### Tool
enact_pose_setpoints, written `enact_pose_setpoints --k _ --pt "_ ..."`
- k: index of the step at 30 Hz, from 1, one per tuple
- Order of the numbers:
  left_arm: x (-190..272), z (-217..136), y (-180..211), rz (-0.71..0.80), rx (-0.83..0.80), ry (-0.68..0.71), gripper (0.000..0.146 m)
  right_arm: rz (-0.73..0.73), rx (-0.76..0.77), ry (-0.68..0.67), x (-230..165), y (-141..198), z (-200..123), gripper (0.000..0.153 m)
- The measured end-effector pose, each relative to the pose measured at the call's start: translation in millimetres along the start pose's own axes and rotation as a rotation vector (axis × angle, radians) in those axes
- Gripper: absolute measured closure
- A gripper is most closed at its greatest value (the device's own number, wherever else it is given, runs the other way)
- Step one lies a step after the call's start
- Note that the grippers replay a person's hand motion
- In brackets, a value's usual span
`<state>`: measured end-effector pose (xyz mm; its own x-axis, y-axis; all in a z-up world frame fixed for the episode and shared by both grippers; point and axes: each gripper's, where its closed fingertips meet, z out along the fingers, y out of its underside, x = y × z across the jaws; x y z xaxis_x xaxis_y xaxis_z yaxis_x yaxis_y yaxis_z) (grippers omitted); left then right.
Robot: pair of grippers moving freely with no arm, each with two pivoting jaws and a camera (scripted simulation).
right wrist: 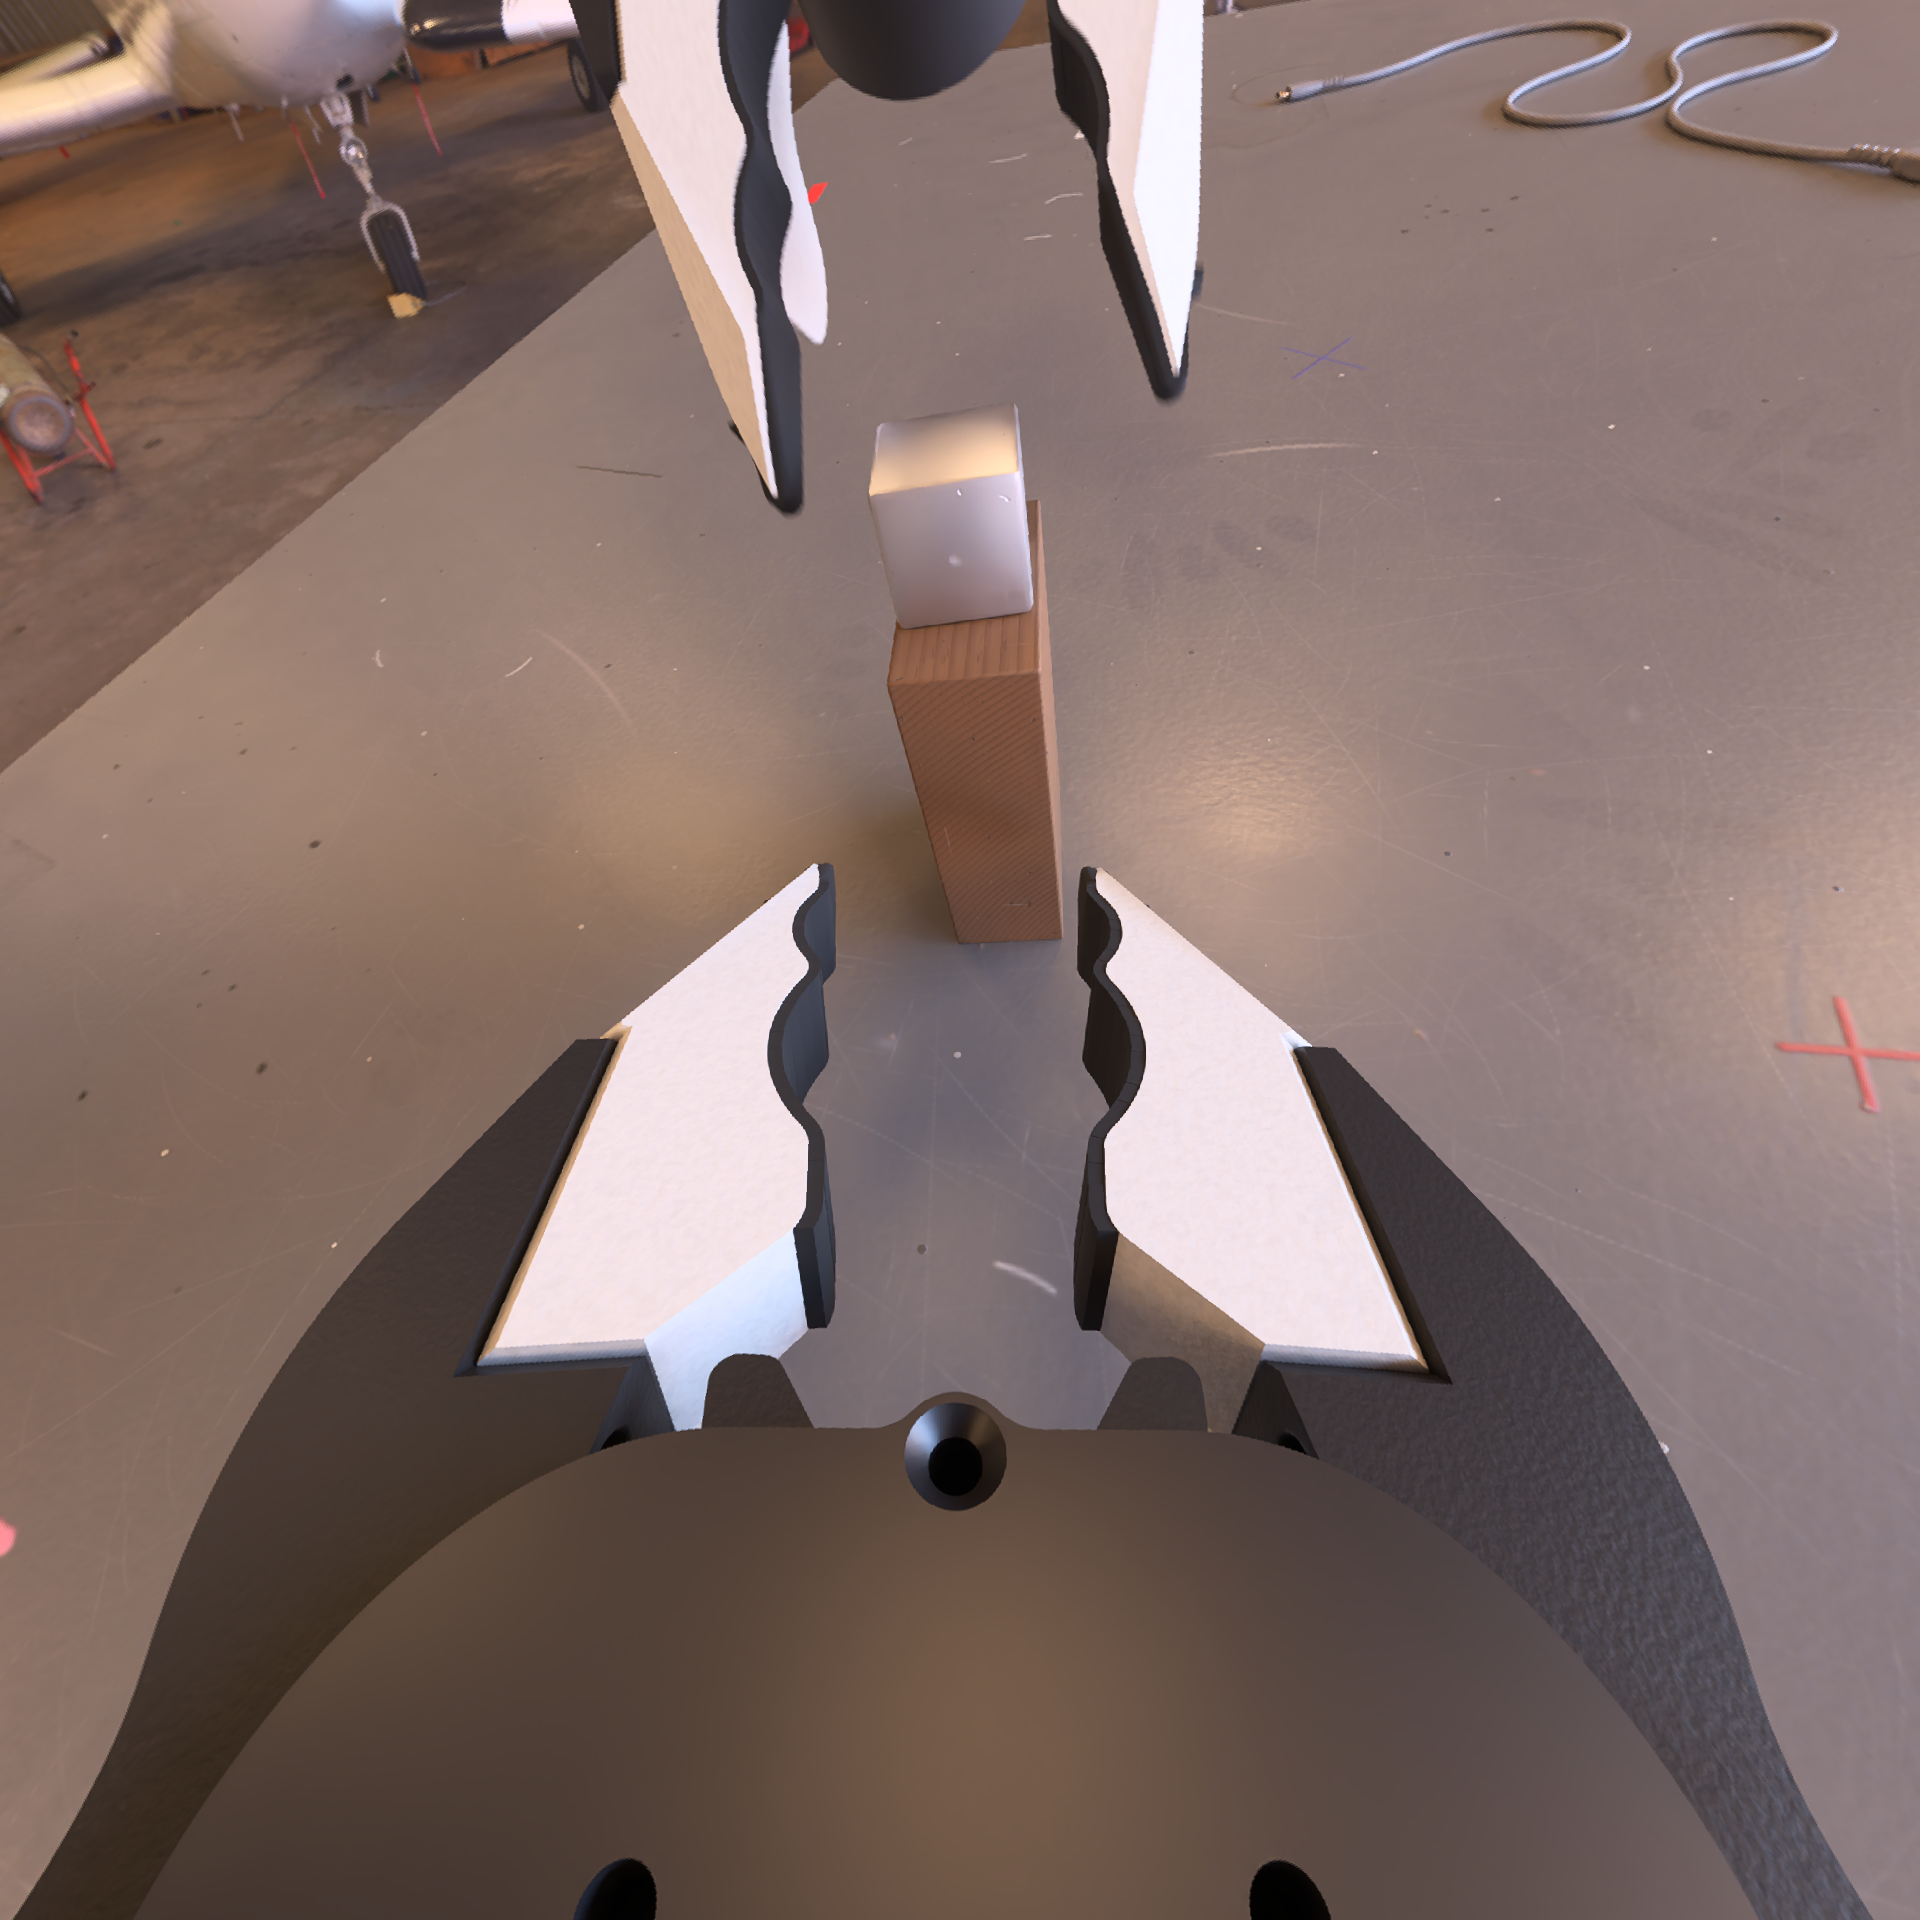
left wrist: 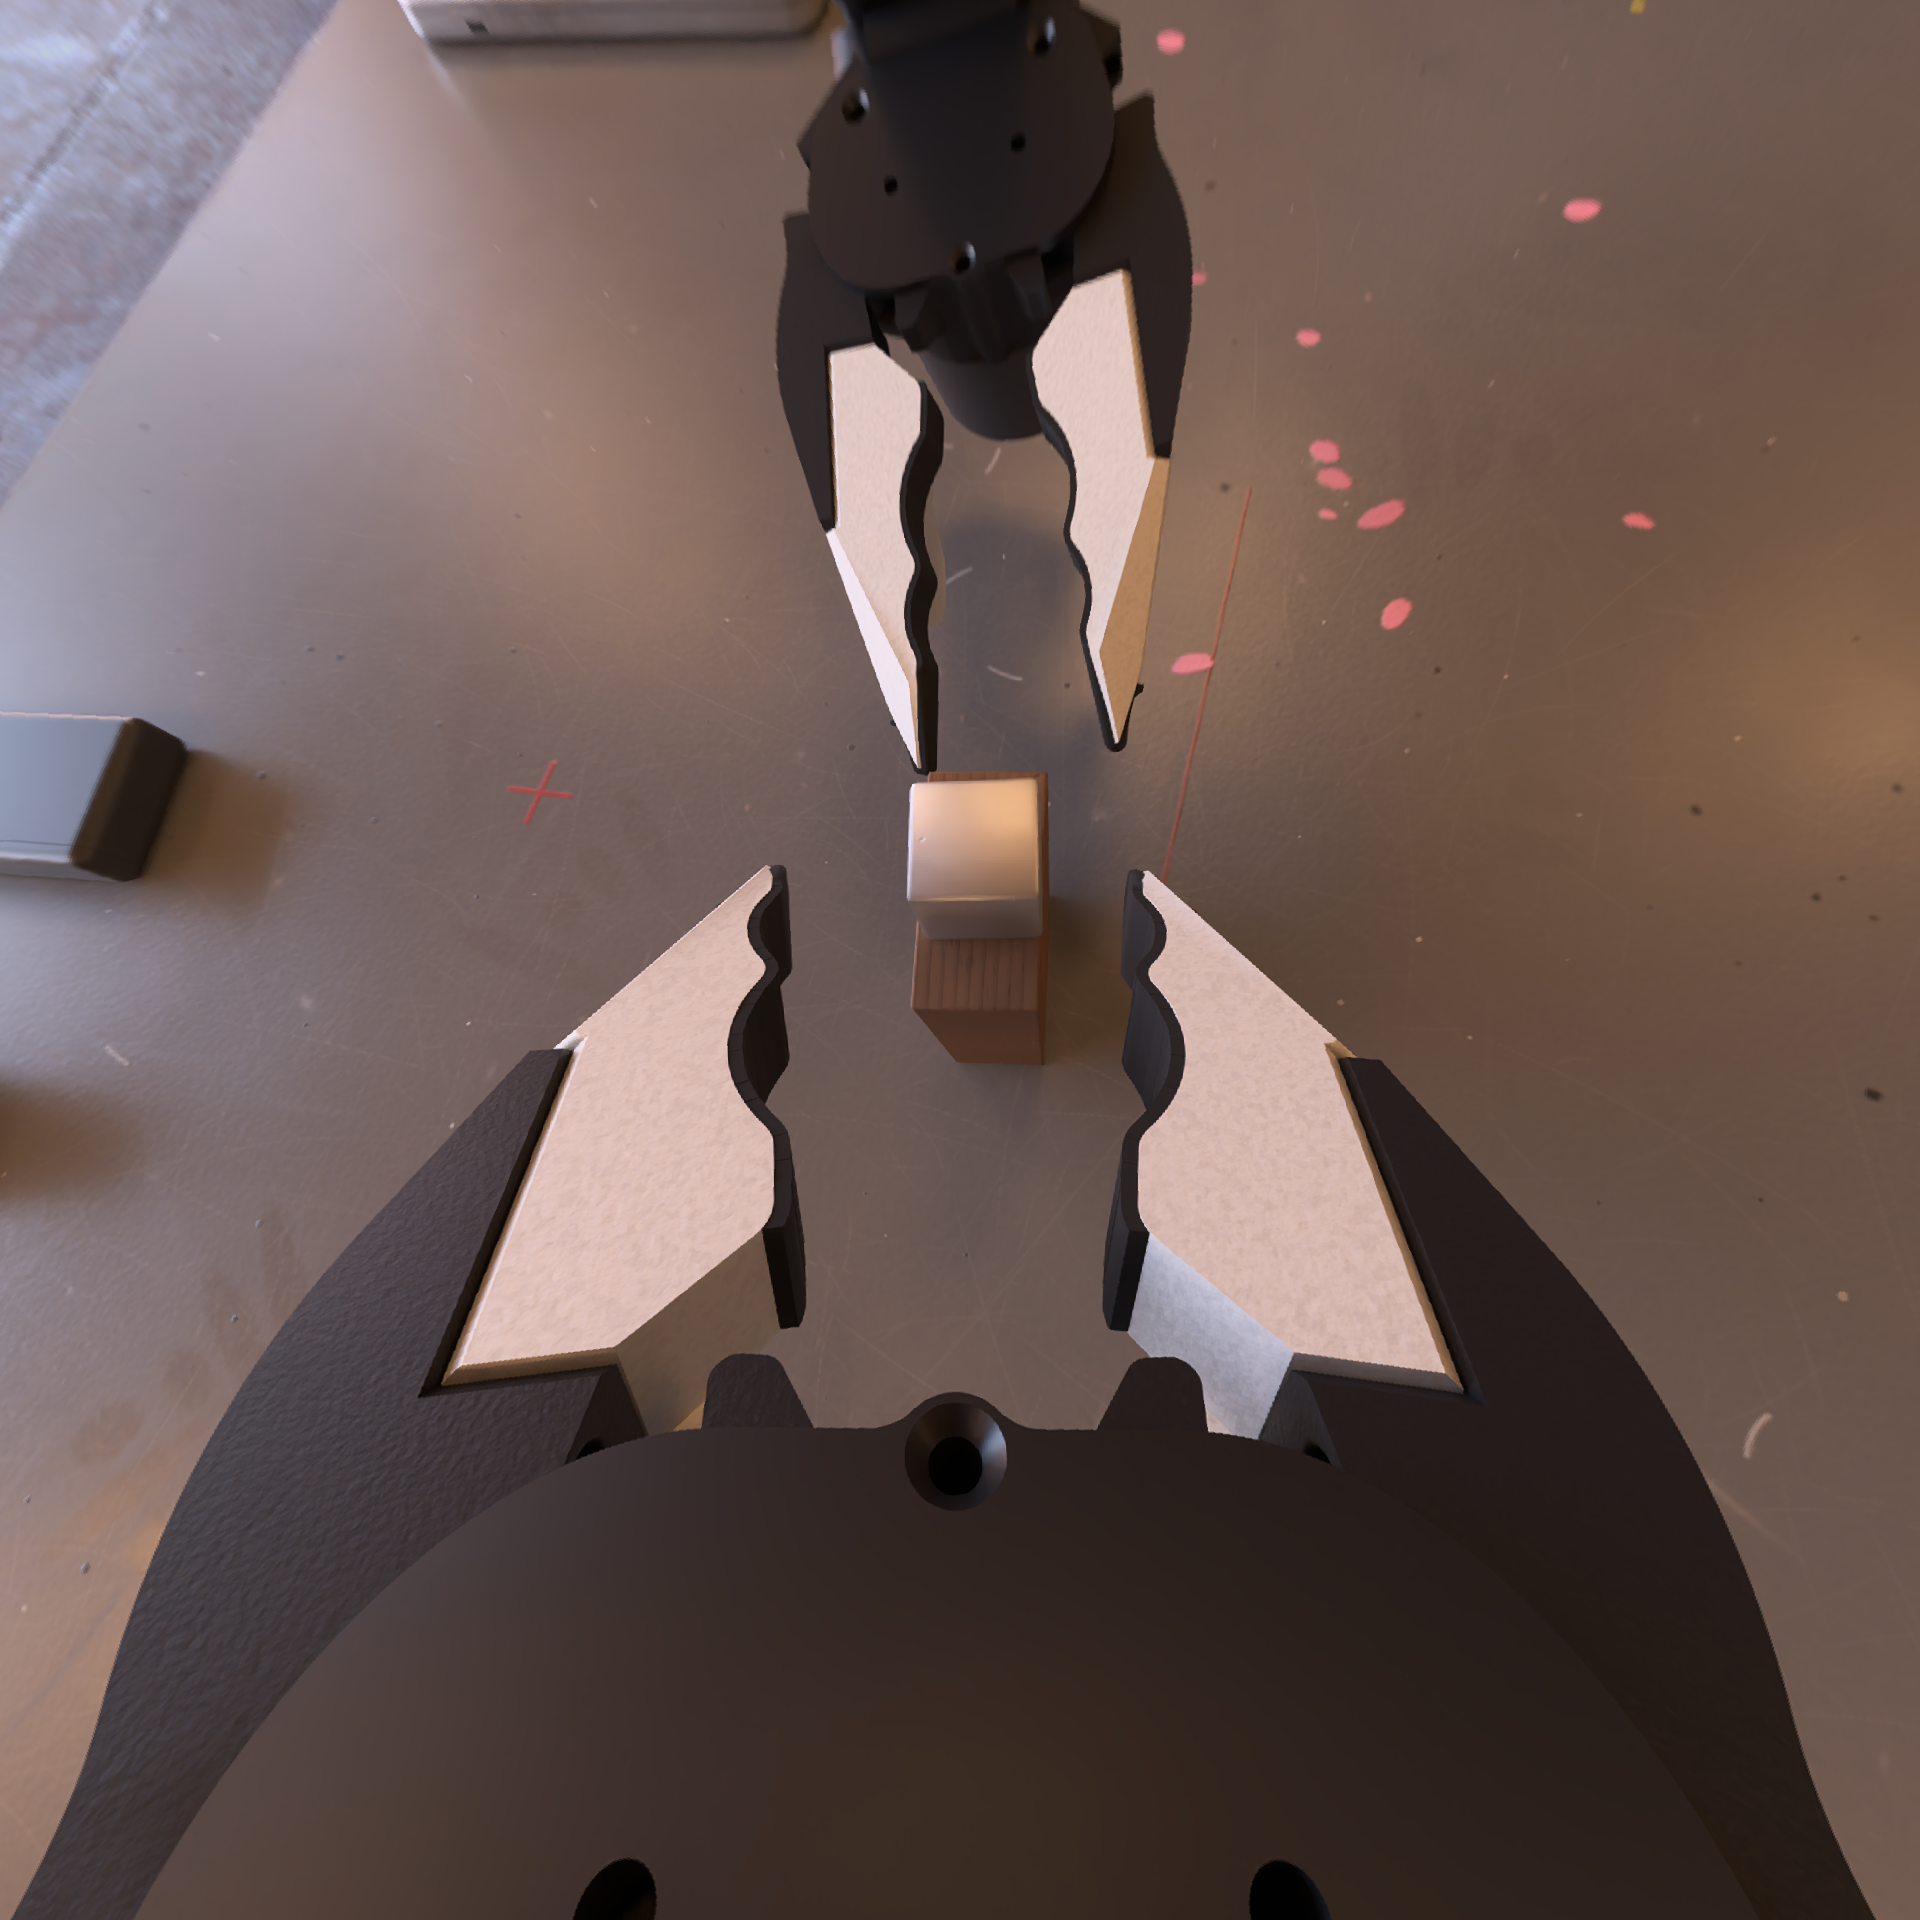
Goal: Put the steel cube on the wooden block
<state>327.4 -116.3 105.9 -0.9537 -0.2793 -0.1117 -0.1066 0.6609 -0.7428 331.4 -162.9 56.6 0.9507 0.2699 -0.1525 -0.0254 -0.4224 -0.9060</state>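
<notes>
The steel cube (left wrist: pixel 975 852) sits on top of the wooden block (left wrist: pixel 982 1003), which stands upright on the grey table. My left gripper (left wrist: pixel 958 878) is open and empty, above and just short of the stack. My right gripper (left wrist: pixel 1020 750) faces it from the far side, open and empty, with its tips just beyond the cube. In the right wrist view the cube (right wrist: pixel 951 520) rests on the block (right wrist: pixel 977 779), offset toward one side of its top. The right gripper (right wrist: pixel 956 873) is open near the block's base. The left gripper (right wrist: pixel 977 447) hangs open above the cube.
A grey box with a dark end (left wrist: pixel 83 795) lies at the left. A silver object (left wrist: pixel 613 16) lies at the far table edge. A grey cable (right wrist: pixel 1662 94) lies at the back right. The table edge (right wrist: pixel 312 561) runs diagonally at the left, with floor beyond.
</notes>
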Motion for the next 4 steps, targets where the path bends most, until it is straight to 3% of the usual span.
enact_pose_setpoints --k 4 --pt "2.1 -26.7 -3.5 -0.023 0.101 -0.046 0.077 0.001 0.001 -0.001 0.0 -0.1 -0.1 0.106"
